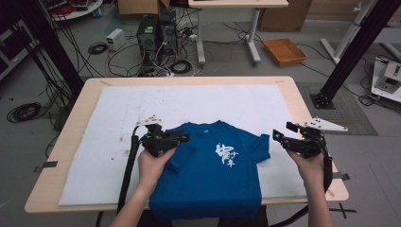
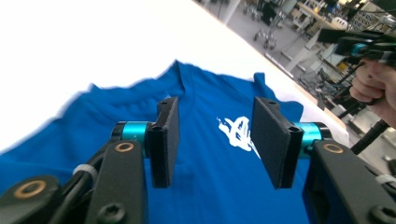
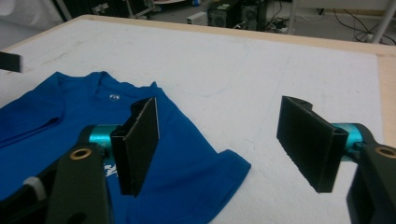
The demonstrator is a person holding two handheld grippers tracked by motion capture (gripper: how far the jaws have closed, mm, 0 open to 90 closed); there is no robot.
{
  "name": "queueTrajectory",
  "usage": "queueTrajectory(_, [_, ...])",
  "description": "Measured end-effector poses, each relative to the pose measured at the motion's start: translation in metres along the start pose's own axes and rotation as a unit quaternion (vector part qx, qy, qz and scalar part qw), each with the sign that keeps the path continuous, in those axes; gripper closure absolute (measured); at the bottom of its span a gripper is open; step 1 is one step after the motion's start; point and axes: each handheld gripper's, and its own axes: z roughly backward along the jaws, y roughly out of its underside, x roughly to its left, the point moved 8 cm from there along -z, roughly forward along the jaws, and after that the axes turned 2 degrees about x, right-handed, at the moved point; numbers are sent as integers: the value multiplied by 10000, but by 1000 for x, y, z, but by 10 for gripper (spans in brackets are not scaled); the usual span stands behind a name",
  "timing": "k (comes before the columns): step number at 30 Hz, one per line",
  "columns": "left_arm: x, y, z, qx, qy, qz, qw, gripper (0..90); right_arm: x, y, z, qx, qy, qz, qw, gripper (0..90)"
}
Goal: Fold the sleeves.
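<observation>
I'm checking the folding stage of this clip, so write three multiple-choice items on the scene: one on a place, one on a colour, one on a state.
1. Where does the blue T-shirt lie?
A. On the white mat, at the table's near edge
B. On the floor
C. In the orange tray

2. What colour is the print on the shirt's chest?
A. Yellow
B. White
C. Red

3. How does the sleeve beside the left gripper lie?
A. Spread flat outward
B. Rolled into a tube
C. Folded inward over the shirt's body

Answers:
1 A, the high view shows the shirt on the mat, its hem hanging over the near edge.
2 B, the print is white in the high view and the left gripper view.
3 C, that sleeve lies doubled over the body, while the opposite sleeve by the right gripper is spread out.
</observation>
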Motion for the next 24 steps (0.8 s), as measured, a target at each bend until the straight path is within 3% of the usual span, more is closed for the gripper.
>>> queueTrajectory(4, [9, 3, 32, -100, -303, -383, 9988, 469, -6, 3, -1, 46, 115, -164, 9998, 370])
queueTrajectory(9, [28, 17, 65, -136, -745, -636, 9951, 463, -13, 14, -10, 261, 168, -418, 9986, 455])
queueTrajectory(13, [47, 28, 83, -148, -987, -545, 9935, 463, -19, 26, -24, 546, 205, -667, 9961, 505])
queueTrajectory(17, [63, 33, 95, -214, -1067, -377, 9933, 464, -25, 35, -38, 785, 235, -894, 9926, 538])
queueTrajectory(24, [68, 34, 102, -285, -1046, -356, 9935, 463, -28, 41, -57, 1023, 270, -972, 9896, 558])
